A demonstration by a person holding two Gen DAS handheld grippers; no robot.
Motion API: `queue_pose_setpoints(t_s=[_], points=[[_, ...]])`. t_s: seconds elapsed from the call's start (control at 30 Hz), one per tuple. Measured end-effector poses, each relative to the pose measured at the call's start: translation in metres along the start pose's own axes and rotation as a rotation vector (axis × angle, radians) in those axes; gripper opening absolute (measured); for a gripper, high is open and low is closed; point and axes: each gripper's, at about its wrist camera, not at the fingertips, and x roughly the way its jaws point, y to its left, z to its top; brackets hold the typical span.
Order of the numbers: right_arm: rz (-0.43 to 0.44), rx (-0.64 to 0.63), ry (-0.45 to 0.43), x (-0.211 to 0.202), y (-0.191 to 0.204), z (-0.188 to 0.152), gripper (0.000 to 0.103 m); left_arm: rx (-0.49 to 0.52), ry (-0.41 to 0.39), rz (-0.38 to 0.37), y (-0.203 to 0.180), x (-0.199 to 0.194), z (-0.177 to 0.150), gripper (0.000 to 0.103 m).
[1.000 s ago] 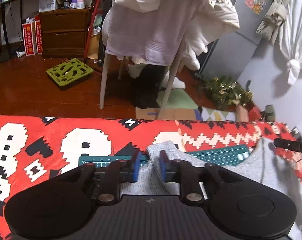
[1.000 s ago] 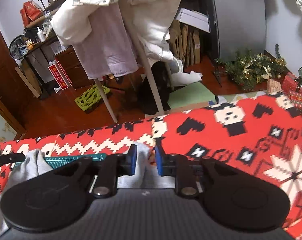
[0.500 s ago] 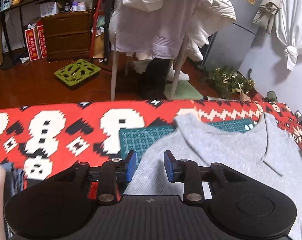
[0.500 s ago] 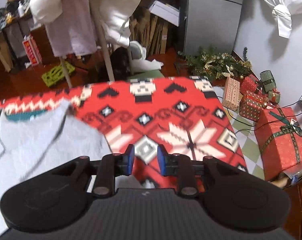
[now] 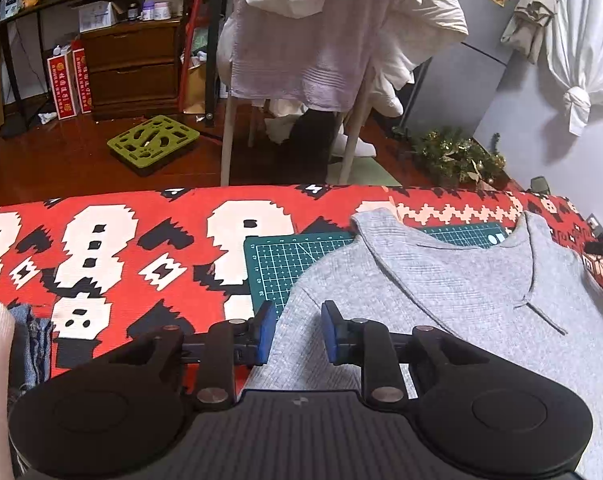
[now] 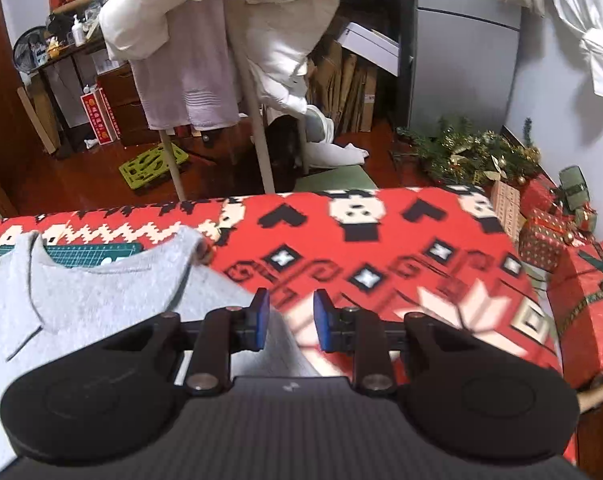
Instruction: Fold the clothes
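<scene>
Lying spread flat, neckline away, on the green cutting mat (image 5: pixel 285 264) and red patterned cloth (image 5: pixel 101 248), grey top (image 5: pixel 461 300) ready for a first fold, with left gripper (image 5: pixel 293 334) and right gripper (image 6: pixel 287 320) hovering parted and empty over opposite side edges, probably to pinch them.
</scene>
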Motion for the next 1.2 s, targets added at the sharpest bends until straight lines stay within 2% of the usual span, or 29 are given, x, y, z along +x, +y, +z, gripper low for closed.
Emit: queue_pose_setpoints(t_s=[0.1,0.17,0.27,0.4,0.5,0.63,0.87,1.0,1.03,1.1,1.2], points=[[-0.014,-0.042,0.025,0.015,0.011,0.002,0.023,0.015,0.001,-0.004,-0.001,0.002,0.000,0.023],[-0.023,-0.075,0.040,0.021,0.017,0.001,0.018,0.019,0.001,-0.013,-0.002,0.003,0.000,0.023],[-0.055,-0.120,0.056,0.028,0.026,-0.003,0.017,0.017,0.001,-0.015,-0.002,0.005,0.000,0.023],[-0.073,-0.169,0.050,0.028,0.037,-0.006,0.004,0.004,0.005,-0.023,0.000,0.006,0.000,0.023],[-0.150,-0.211,0.036,0.030,0.040,-0.005,0.003,0.017,0.005,-0.022,-0.002,0.006,0.000,0.023],[-0.164,-0.140,0.027,0.035,0.027,0.003,0.003,0.029,0.000,-0.029,-0.004,0.008,0.003,0.023],[-0.193,-0.144,0.020,0.036,0.023,0.001,0.003,0.093,-0.012,-0.037,-0.012,0.024,0.014,0.023],[-0.200,-0.118,0.015,0.038,0.020,0.002,0.003,0.096,-0.009,-0.030,-0.013,0.037,0.023,0.023],[-0.200,-0.115,0.014,0.038,0.020,0.002,0.003,0.099,-0.005,-0.024,-0.013,0.040,0.024,0.021],[-0.198,-0.114,0.013,0.039,0.019,0.003,0.003,0.113,-0.001,-0.015,-0.014,0.043,0.024,0.007],[-0.198,-0.112,0.013,0.039,0.018,0.004,0.003,0.144,-0.005,-0.009,-0.017,0.042,0.022,0.002]])
